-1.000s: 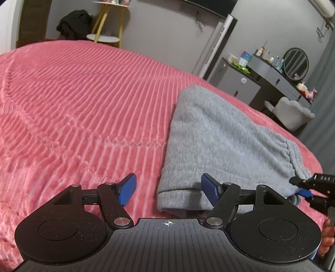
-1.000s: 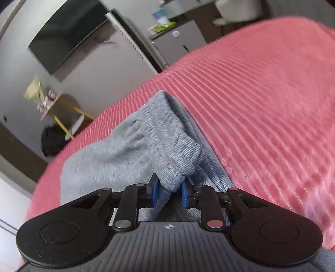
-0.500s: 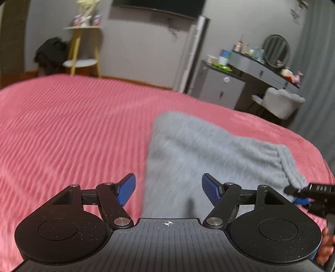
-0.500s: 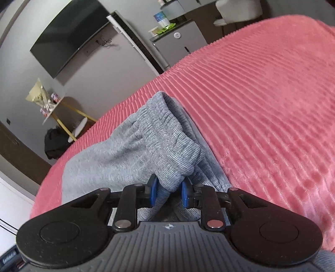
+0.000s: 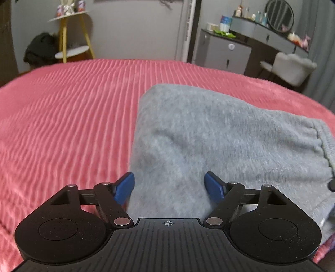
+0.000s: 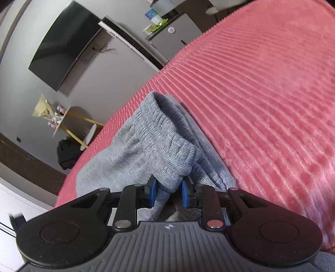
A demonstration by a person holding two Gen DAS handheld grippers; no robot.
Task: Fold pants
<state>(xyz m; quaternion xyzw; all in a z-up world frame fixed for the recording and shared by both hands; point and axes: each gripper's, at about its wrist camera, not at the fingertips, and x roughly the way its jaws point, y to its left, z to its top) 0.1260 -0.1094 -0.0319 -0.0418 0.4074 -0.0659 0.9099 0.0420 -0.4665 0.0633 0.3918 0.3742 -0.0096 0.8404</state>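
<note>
Grey sweatpants [image 5: 219,136] lie folded on a pink ribbed bedspread [image 5: 73,117]. My left gripper [image 5: 169,186] hovers over the near left end of the fold, its jaws opening wide, blue pads apart from the cloth that lies between and below them. In the right wrist view the ribbed elastic waistband [image 6: 167,144] of the pants [image 6: 117,165] bunches up, and my right gripper [image 6: 168,191] is shut on it, both blue pads pressing the fabric. The waistband also shows at the right edge [image 5: 322,144] of the left wrist view.
The bedspread [image 6: 261,100] stretches wide on both sides of the pants. Beyond the bed stand a yellow-legged side table [image 5: 71,41], a dark bag [image 5: 39,50], a grey cabinet [image 5: 222,52], a dressing table with a round mirror [image 5: 278,12] and a white chair [image 5: 291,64]. A TV [image 6: 62,44] hangs on the wall.
My left gripper has moved right over the near end of the pants, and its jaws have widened. The right gripper stays clamped on the waistband, its view rolled a little.
</note>
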